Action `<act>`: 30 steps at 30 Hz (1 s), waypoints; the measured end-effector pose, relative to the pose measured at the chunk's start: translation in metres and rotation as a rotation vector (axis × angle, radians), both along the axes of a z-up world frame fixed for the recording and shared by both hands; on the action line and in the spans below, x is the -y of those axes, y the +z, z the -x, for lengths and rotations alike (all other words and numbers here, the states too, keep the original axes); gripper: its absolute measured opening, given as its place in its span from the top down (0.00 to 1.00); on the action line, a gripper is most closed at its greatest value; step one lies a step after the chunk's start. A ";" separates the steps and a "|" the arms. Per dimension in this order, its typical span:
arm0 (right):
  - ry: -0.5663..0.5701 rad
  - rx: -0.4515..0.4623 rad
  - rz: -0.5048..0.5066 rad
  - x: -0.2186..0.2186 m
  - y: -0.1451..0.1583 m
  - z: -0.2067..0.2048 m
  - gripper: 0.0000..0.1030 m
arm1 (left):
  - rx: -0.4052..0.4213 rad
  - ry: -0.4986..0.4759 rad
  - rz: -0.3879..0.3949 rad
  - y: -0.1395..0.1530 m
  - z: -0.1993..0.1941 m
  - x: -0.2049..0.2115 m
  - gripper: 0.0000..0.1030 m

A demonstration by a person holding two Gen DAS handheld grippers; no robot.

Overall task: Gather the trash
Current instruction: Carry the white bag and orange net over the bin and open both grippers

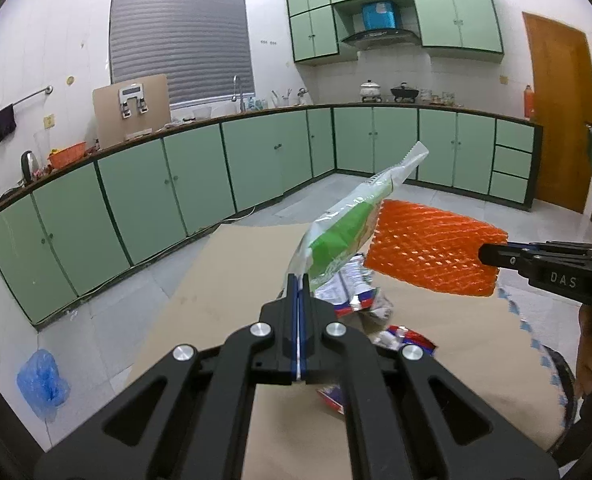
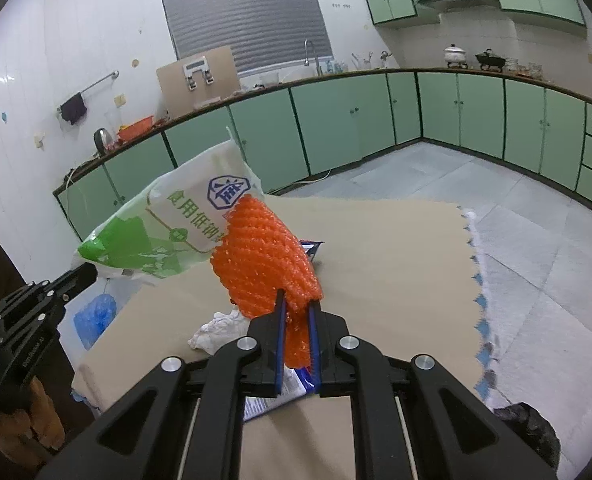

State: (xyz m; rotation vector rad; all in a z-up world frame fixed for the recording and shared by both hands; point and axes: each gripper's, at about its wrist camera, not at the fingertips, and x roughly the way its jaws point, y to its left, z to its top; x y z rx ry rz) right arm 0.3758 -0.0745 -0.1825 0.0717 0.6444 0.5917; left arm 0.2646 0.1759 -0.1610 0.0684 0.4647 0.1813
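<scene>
My left gripper [image 1: 298,280] is shut on a green and white plastic bag [image 1: 352,220] and holds it up above the cardboard-covered table [image 1: 232,264]. My right gripper [image 2: 298,300] is shut on an orange foam net [image 2: 264,256], also lifted above the table. In the left wrist view the orange net [image 1: 428,252] hangs from the right gripper [image 1: 486,254] just right of the bag. In the right wrist view the bag [image 2: 176,224] hangs from the left gripper [image 2: 86,274]. Several wrappers [image 1: 356,292] lie on the table below.
A crumpled white tissue [image 2: 220,330] and a blue wrapper [image 2: 296,384] lie on the table near my right gripper. A black trash bag [image 2: 528,428] sits at the right. A blue plastic bag [image 1: 42,384] lies on the floor. Green kitchen cabinets [image 1: 200,184] line the walls.
</scene>
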 end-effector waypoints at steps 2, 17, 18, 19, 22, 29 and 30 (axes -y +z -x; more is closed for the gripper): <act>-0.015 0.005 -0.002 0.011 0.005 0.007 0.90 | 0.002 -0.015 0.002 0.004 0.005 0.007 1.00; -0.211 0.000 0.020 0.131 0.009 0.065 0.90 | 0.004 -0.242 0.021 0.020 0.040 0.117 1.00; -0.230 -0.005 0.023 0.142 0.007 0.068 0.90 | 0.004 -0.254 0.023 0.019 0.042 0.123 1.00; -0.255 -0.014 0.026 0.155 0.004 0.072 0.90 | 0.004 -0.268 0.024 0.019 0.043 0.131 1.00; -0.315 -0.038 0.025 0.188 -0.003 0.083 0.90 | -0.003 -0.309 0.034 0.016 0.042 0.150 1.00; -0.444 -0.081 0.047 0.252 -0.020 0.110 0.90 | -0.088 -0.437 0.094 -0.010 0.027 0.203 1.00; -0.459 -0.089 0.049 0.260 -0.023 0.114 0.90 | -0.095 -0.450 0.093 -0.015 0.026 0.210 1.00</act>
